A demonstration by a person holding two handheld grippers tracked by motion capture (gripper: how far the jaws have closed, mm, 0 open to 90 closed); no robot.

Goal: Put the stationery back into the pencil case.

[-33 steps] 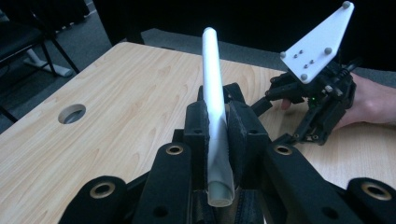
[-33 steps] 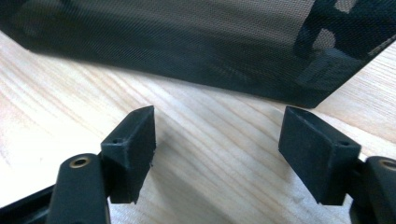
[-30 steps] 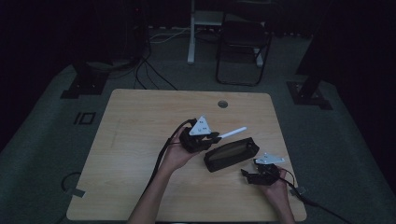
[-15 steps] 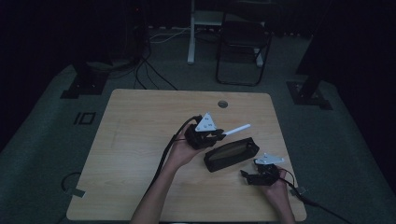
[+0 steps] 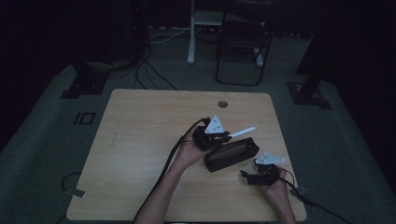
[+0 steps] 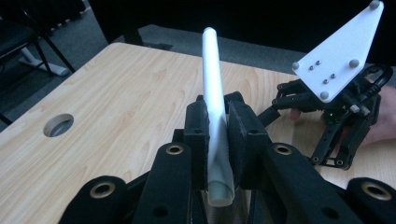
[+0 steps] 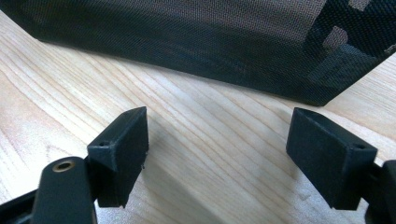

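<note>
Pen (image 6: 215, 112) between left gripper (image 6: 218, 135) fingers

My jaws: matt black plastic, faintly grainy, w/ brass-look metal bushings at the pivots, lower part of the left gripper view. Between my left gripper (image 6: 217, 140) pads sits a white tube (image 6: 212, 88), smooth, satin plastic by the look, centre frame. Desk (image 5: 140, 135): pale wood-grain top, smooth, low sheen; streaky grain v. clear in the right gripper view. Pouch (image 7: 196, 32) across the top of that view: dark woven cloth, fine mesh-like weave, matt, w/ a camo-ish patch at upper right. Plate on my right gripper (image 5: 252, 176): flat white plastic, matt, small metal screws.
</note>
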